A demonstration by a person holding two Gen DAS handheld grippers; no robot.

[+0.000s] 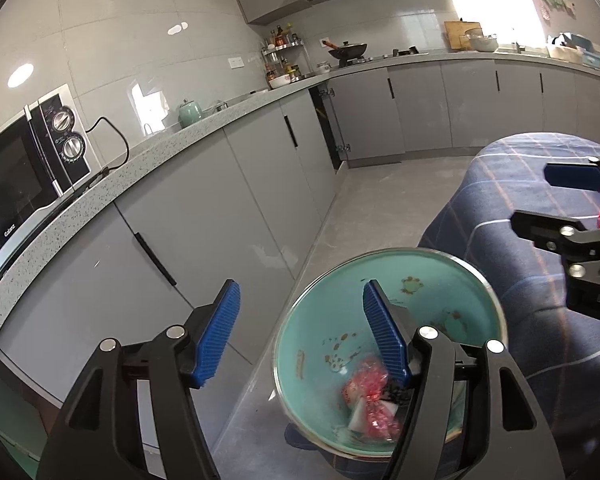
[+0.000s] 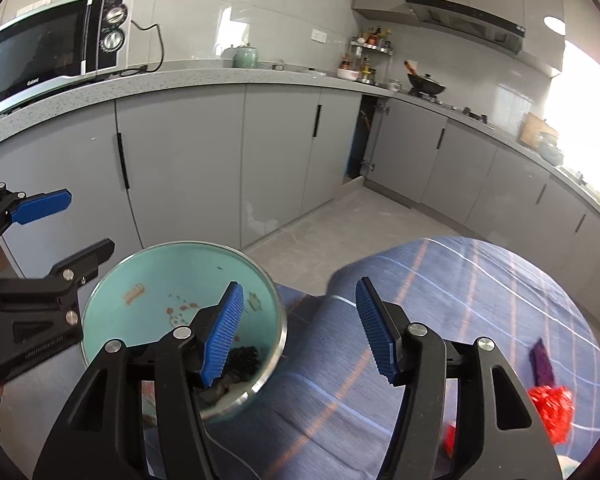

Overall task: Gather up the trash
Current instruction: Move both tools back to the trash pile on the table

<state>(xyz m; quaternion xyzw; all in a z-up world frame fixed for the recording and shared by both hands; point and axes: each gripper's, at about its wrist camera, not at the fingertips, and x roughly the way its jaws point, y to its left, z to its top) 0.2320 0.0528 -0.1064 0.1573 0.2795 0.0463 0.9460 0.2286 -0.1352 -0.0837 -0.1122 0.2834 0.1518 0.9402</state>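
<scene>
Part of the trash is judged to be already collected: a crumpled red-and-white wrapper and a dark scrap are seen lying at the bottom of the teal bowl, which stands at the edge of a surface draped in a blue plaid cloth. More is left to be gathered: a red crumpled wrapper and a purple scrap are seen on the cloth, well apart from the bowl, with a small red piece nearer the right gripper's body. The left gripper is held over the bowl's near side with its jaws parted fairly wide and nothing between the pads; the right gripper is likewise spread, empty, its left finger above the bowl's rim and its right finger above the cloth. The red-and-white wrapper in the bowl is shown clearly only by the left wrist view; in the right wrist view the bowl's contents are largely hidden behind the gripper's finger, with only dark scraps visible. The remaining pieces on the cloth are shown in full only by the right wrist view, the left giving just a red edge at its right margin.
</scene>
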